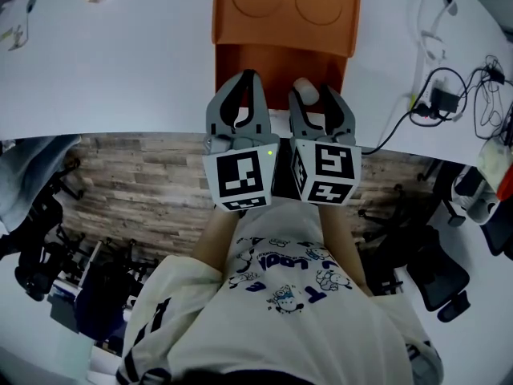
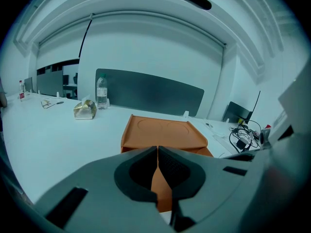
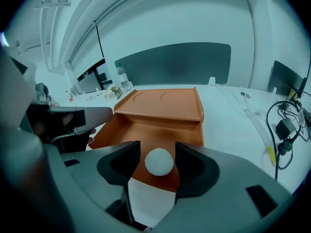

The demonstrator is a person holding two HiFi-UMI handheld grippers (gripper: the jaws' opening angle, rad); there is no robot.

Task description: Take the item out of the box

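Box (image 1: 284,22) looks like matt orange cardboard or thin plastic, can't tell tbh. Ball (image 3: 159,161) is white, matt, kinda soft-looking. Left gripper (image 1: 247,77) & right gripper (image 1: 314,93): grey matt plastic, pads (image 2: 172,166) darker w/ fine ribbed texture. Table (image 1: 120,62) smooth white. Floor (image 1: 136,175) has a wood-plank look. Shirt (image 1: 280,311) is cloth.

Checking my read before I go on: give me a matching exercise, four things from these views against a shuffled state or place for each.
1 left gripper
2 right gripper
3 white ball
4 box lid

A between the right pads, a gap on both sides
B jaws together, nothing held
C orange, folded back at the far end
D jaws apart

Pairs: 1-B, 2-D, 3-A, 4-C
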